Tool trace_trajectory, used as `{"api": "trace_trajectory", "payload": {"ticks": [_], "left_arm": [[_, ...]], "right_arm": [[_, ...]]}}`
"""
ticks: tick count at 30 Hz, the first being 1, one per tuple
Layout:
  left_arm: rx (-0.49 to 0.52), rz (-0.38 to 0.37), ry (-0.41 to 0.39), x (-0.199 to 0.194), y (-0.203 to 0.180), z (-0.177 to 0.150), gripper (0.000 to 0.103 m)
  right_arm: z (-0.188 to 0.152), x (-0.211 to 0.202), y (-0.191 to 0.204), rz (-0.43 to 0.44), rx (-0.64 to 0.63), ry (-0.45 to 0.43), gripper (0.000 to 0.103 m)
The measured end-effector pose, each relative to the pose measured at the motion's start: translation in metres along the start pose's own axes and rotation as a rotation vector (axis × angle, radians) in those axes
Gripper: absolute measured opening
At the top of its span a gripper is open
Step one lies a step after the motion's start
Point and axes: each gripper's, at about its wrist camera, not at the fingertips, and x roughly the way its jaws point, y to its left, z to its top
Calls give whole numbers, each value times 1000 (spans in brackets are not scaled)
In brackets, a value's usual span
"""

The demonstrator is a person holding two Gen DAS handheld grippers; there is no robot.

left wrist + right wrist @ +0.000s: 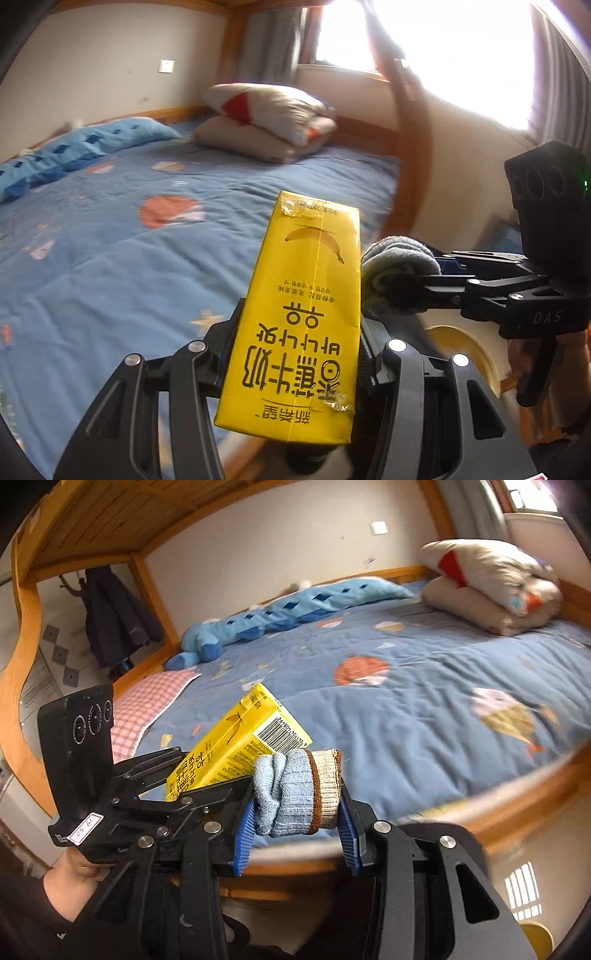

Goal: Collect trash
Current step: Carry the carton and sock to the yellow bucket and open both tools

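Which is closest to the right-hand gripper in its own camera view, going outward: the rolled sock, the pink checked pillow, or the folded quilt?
1. Rolled sock: clamped in the right gripper.
2. Pink checked pillow: left, at the bed's near end.
3. Folded quilt: upper right, at the bed's far end.
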Motion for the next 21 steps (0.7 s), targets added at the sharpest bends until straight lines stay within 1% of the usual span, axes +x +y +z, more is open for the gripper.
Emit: {"api": "trace_trajectory", "payload": {"ticks": [4,8,11,15,21], "left_arm": [[27,-66,11,13,-38,-2,51],[73,-148,42,32,-76,-5,51],[107,-216,79,51,-102,-7,51],[175,-312,156,79,-145,-13,51],[253,-401,239,104,-194,-27,51]], "right_arm": [[-20,-35,-22,-59,62,-25,39],[-45,-67,-43,-130,108,-25,39],[-66,-90,-57,-190,159,-27,39],[-95,-121,-78,-264,248,-30,39],[-131,-154,-102,-370,336,-9,39]]}}
